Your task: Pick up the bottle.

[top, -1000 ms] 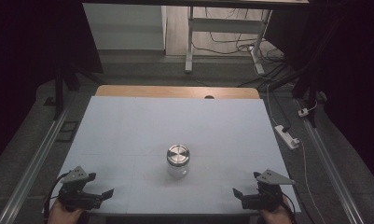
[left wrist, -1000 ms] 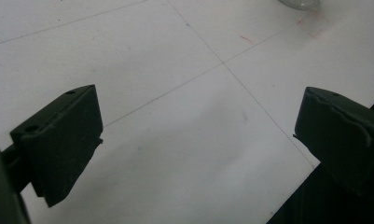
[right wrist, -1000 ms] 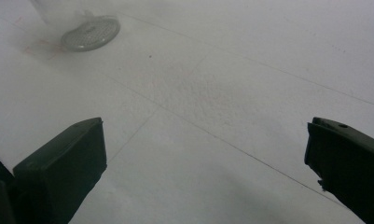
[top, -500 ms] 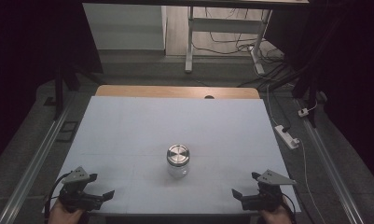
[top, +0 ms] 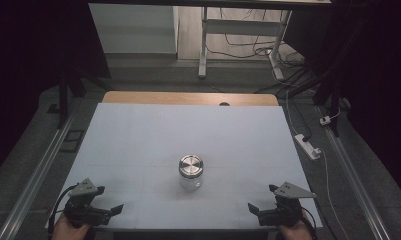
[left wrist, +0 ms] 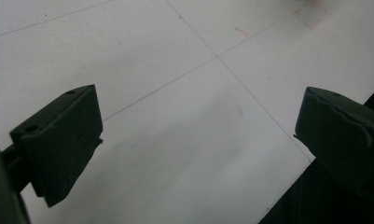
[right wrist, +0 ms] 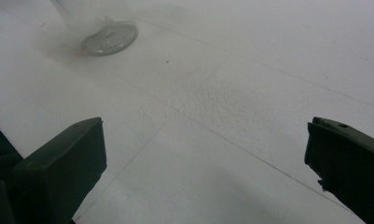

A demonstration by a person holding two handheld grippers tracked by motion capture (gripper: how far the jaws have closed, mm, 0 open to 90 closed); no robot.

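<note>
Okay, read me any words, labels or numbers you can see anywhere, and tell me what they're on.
None can be read.
Jar: no label; its metal lid shows rings, no lettering.
White table: thin lines and faint red marks, no writing.
Left gripper and right gripper: no print.

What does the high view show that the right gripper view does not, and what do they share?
High view alone: the jar's metal lid, both claws, left and right, at the table's near corners, a power strip on the floor. Right gripper view alone: the jar's base up close, fine lines across the tabletop, the right claw's jaws wide apart. Both share the jar standing on the white table.
</note>
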